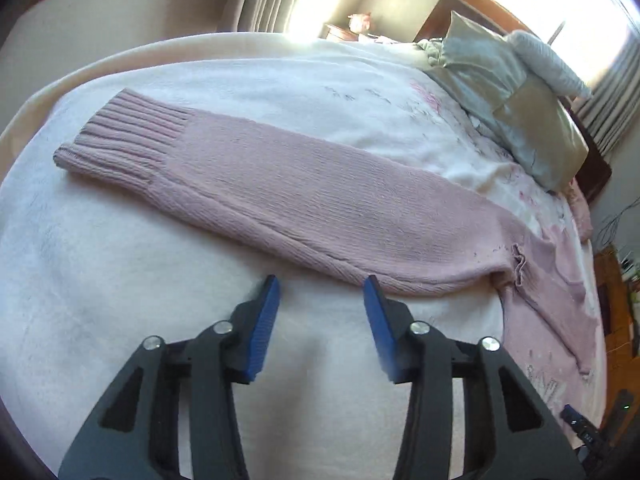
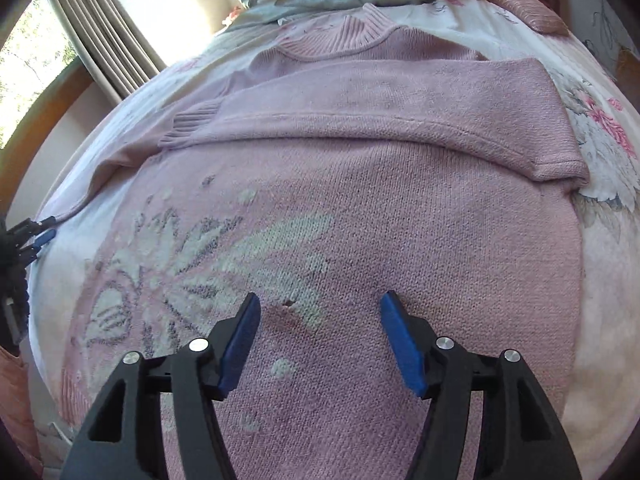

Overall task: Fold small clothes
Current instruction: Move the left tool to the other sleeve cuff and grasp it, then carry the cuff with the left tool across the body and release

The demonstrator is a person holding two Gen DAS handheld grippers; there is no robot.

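Left claw (image 1: 322,286): blue pads apart, empty, poised just short of the near edge of a pink sweater's outstretched sleeve (image 1: 280,196). Ribbed cuff (image 1: 120,136) far ahead and to the left of that claw; armpit pucker ahead and to the right, where sleeve meets body.

Right claw (image 2: 320,306): pads apart too, gripping nothing, hovering over the sweater body (image 2: 360,240), with the knitted floral pattern (image 2: 192,256) ahead and left of it. Other sleeve (image 2: 380,120) already folded across the chest, straight ahead of the claw; ribbed collar (image 2: 340,36) beyond that. Left claw visible small at the far left edge of this view, beside the spread sleeve.

Step in hand, by judgement: 1 sleeve folded in, 1 left to go. Next move likely calls for pinching the spread sleeve near its edge and carrying it across the body, laid flat over the first without dragging the torso askew.

Surface: a bed (image 1: 100,280) under a white fluffy blanket with faint pink print, soft and yielding. Pillows (image 1: 512,112) far ahead and right of the left claw. Curtained windows, bright daylight, wooden furniture around.
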